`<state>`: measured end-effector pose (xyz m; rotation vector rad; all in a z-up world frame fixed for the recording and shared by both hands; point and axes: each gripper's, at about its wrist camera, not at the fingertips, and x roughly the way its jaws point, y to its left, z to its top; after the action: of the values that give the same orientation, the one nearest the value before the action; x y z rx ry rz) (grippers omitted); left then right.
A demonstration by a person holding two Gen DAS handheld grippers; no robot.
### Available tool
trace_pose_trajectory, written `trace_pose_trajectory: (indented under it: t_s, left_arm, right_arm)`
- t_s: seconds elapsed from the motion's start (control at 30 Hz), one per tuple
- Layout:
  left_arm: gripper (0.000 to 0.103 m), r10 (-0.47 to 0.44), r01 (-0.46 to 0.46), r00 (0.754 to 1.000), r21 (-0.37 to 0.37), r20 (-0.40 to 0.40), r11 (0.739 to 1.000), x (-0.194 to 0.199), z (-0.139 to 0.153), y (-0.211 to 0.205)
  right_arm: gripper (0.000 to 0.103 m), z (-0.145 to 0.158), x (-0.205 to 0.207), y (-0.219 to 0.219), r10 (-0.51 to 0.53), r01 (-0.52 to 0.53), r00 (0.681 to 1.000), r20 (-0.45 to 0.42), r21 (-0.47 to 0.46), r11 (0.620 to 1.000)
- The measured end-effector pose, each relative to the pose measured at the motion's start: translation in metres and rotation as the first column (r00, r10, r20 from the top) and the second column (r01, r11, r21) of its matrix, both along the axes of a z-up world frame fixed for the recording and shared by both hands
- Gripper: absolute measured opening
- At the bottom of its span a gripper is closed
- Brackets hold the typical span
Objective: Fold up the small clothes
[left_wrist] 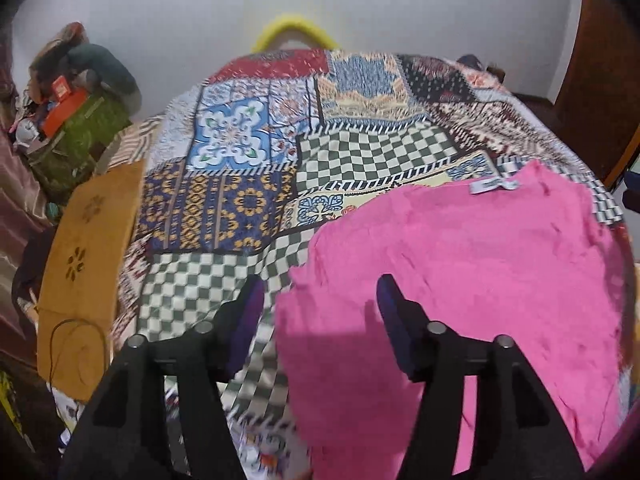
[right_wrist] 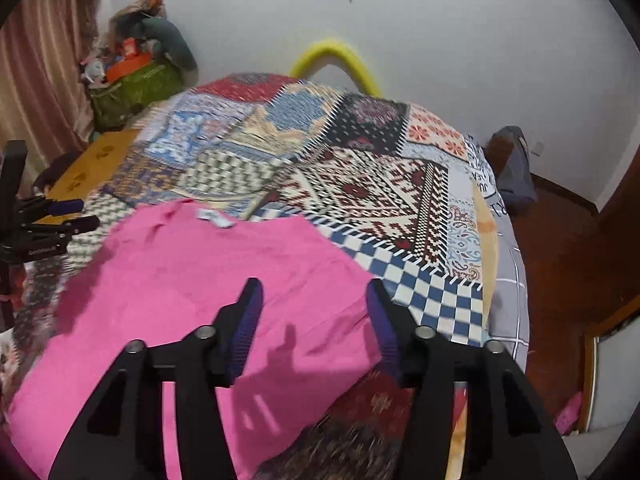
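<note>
Pink shirt [left_wrist: 472,264] spread flat on the patchwork bedspread [left_wrist: 240,168], white neck tag [left_wrist: 486,186] at the far end, away from both tools. Long way of the shirt running from near to far, so the near hem lies closest to the fingers.

Left gripper [left_wrist: 320,304] wide apart and holding nothing. Hanging right over the shirt's left edge: one finger above the checked cloth, the other above pink. Hard to say from this blurry view whether touching the cloth or just above it.

Right gripper [right_wrist: 314,300] wide apart too, also with nothing in it. Placed over the shirt's right edge, one finger above pink, the other by the blue checks.

Both about equally near, each at its own side of the shirt. Folding not yet started, going by the flat cloth. Probably next: down onto the two edges, pinch, then lift toward the tag end or across the middle. Thin, floppy cloth, so easy to pinch the bedspread too by mistake.
</note>
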<state>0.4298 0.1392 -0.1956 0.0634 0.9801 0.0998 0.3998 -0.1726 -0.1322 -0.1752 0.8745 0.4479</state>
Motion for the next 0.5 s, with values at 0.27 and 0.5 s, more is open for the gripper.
trace_pose_trajectory:
  t_s: [0.27, 0.5]
  left_arm:
    - [0.065, 0.054, -0.055, 0.998, -0.115, -0.012, 0.992, -0.083, 0.024, 0.010]
    - [0.065, 0.032, -0.046, 0.994, -0.139, -0.106, 0.989, -0.150, -0.006, 0.000]
  right_arm:
    - [0.060, 0.023, -0.082, -0.002, 0.065, -0.065, 0.998, 0.011, 0.018, 0.998]
    - [0.061, -0.008, -0.143, -0.012, 0.079, -0.077, 0.995, -0.059, 0.023, 0.997]
